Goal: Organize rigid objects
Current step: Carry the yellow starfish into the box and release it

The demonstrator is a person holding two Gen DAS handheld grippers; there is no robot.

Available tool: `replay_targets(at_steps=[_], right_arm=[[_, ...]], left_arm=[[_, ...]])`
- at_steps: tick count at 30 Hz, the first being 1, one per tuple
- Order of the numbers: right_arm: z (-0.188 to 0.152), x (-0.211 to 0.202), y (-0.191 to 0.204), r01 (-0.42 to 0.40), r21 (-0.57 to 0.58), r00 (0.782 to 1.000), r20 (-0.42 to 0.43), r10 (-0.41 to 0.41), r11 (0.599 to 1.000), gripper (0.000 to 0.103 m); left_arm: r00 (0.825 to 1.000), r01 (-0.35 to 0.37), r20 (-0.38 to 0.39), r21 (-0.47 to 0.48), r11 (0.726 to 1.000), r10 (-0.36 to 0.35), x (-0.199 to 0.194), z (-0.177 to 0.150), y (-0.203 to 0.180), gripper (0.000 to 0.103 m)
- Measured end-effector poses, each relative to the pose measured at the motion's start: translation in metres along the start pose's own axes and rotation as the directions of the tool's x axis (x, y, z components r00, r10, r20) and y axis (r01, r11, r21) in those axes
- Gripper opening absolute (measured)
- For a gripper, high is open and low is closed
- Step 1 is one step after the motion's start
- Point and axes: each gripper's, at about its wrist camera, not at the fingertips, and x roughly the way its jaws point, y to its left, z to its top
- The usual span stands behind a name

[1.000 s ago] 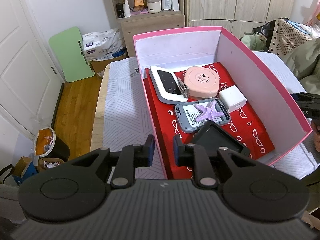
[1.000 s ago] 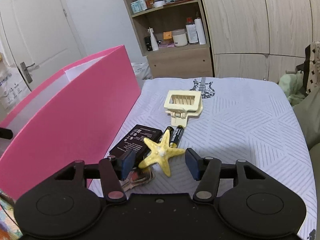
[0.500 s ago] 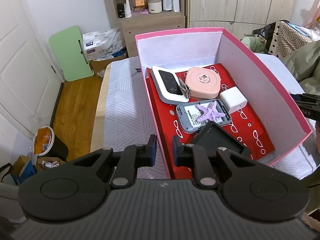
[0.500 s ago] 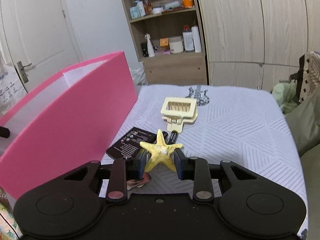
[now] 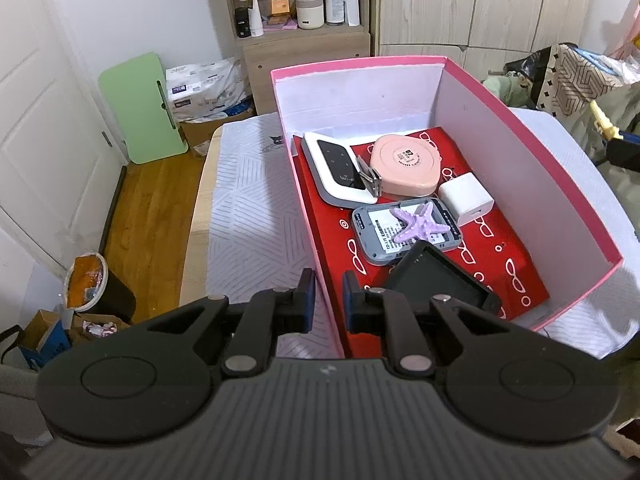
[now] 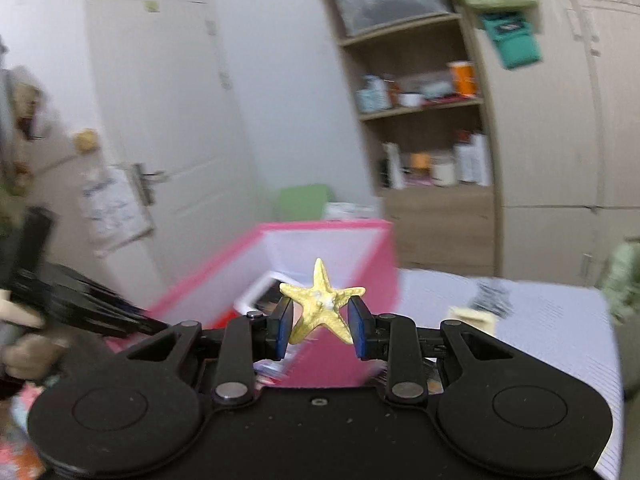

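Note:
My right gripper point(image 6: 320, 326) is shut on a yellow starfish point(image 6: 322, 302) and holds it in the air, above and just right of the pink box point(image 6: 320, 236). My left gripper point(image 5: 328, 298) is shut on the near left wall of the pink box point(image 5: 532, 172). Inside the box lie a purple starfish point(image 5: 418, 226) on a grey device point(image 5: 384, 240), a white router point(image 5: 338, 174), a pink round case point(image 5: 404, 164), a white charger point(image 5: 466, 198) and a black device point(image 5: 436, 280).
The box stands on a table with a white patterned cloth point(image 5: 248, 208). A cream slicer point(image 6: 472, 318) lies on the cloth right of the box. A wooden shelf unit point(image 5: 304, 20), a green board point(image 5: 140, 104) and a bin point(image 5: 90, 286) stand beyond the table.
My right gripper closed on the yellow starfish, lifted it off the table and swung left toward the box. My left gripper kept its hold on the box wall.

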Motion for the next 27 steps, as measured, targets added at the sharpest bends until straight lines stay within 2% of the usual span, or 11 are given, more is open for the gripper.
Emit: replay_targets(at_steps=[4,7,12,17,21,27], right_arm=[[0.012,0.02,0.019,-0.08,-0.082,0.996,-0.042,0.076,0.993,0.035],[0.017,0.044,0.023,-0.134,-0.098,0.985,-0.117,0.123,0.986,0.035],[0.022,0.091,0.027,-0.122,-0.15,0.967,-0.24,0.084,0.981,0.035],[0.017,0.123,0.027,-0.099,-0.146,0.933,-0.357,0.041,0.984,0.035],[0.014,0.13,0.032,-0.059,-0.188,0.933,-0.359,-0.013,0.98,0.035],[0.023,0.13,0.028,-0.038,-0.136,0.936,-0.351,-0.012,0.99,0.035]], left_arm=[[1.0,0.009,0.008,-0.008,1.0,-0.009,0.001,-0.004,0.002,0.013],[1.0,0.024,0.005,-0.018,1.0,-0.024,0.002,-0.006,0.004,0.013],[0.999,0.052,0.005,-0.033,0.998,-0.052,0.004,-0.01,0.009,0.013],[0.997,0.073,0.008,-0.04,0.997,-0.072,0.005,-0.009,0.013,0.013],[0.997,0.071,0.015,-0.038,0.997,-0.071,0.006,-0.01,0.012,0.013],[0.997,0.076,0.014,-0.049,0.996,-0.075,0.005,-0.01,0.014,0.013]])
